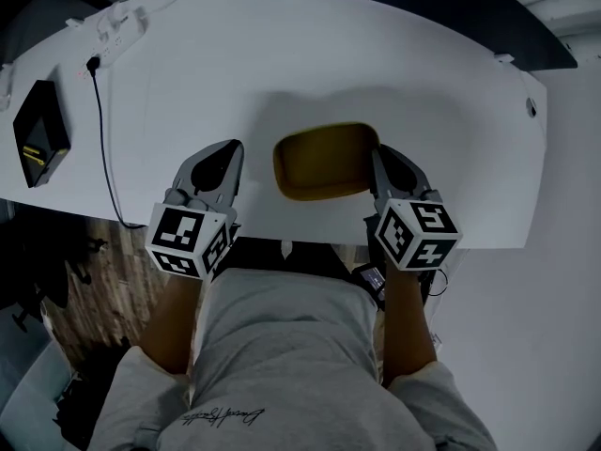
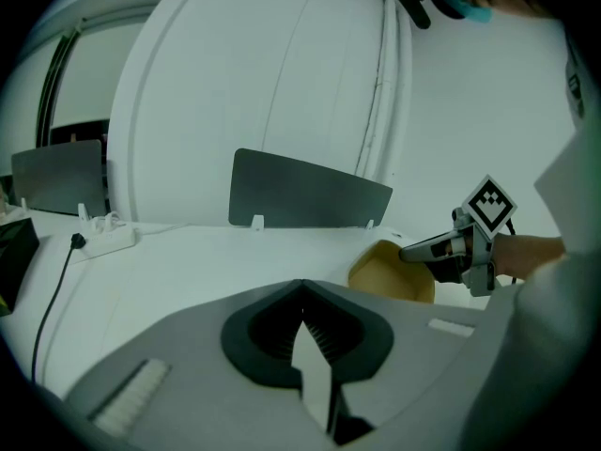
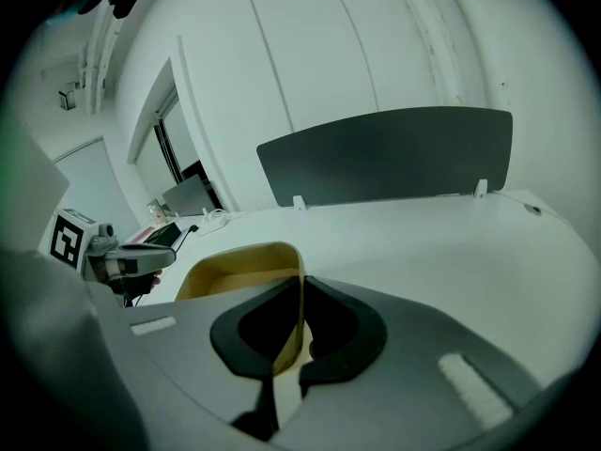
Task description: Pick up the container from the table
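Yellow shallow rectangular plastic container [image 1: 324, 161] is pinched by its right wall between the closed jaws of the right gripper [image 3: 300, 285], near the front edge of the white curved table [image 1: 282, 64]; the left gripper [image 2: 300, 287], jaws pressed together on nothing, is just beside the container's left side, apart from it. A thin black cable [image 1: 101, 148] and a flat black box [image 1: 39, 132] lie well off toward the table's left end

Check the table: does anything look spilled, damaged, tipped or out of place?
Nothing stands out. The container sits level and looks empty near the front edge of the table, one wall pinched by the right gripper. The left gripper is shut on nothing, clear of it.
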